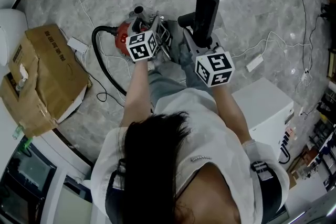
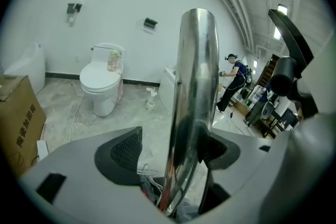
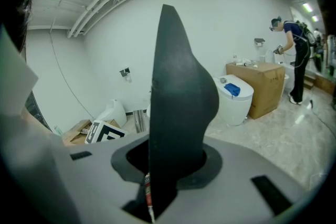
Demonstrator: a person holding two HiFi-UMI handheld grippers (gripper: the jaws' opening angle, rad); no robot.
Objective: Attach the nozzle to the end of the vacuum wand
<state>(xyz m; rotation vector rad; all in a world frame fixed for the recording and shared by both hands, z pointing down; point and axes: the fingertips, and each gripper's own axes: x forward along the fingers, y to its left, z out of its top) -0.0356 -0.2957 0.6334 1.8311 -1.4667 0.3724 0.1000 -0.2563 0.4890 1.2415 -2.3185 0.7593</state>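
The left gripper (image 2: pixel 176 157) is closed on the shiny chrome metal vacuum wand (image 2: pixel 195 81), which stands up between its jaws. Beside it, the right gripper (image 3: pixel 168 162) grips the black plastic nozzle (image 3: pixel 178 92) upright, apart from the wand's end

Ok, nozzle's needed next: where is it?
The nozzle is clamped in the right gripper, head view centre, just right of the left gripper and wand.
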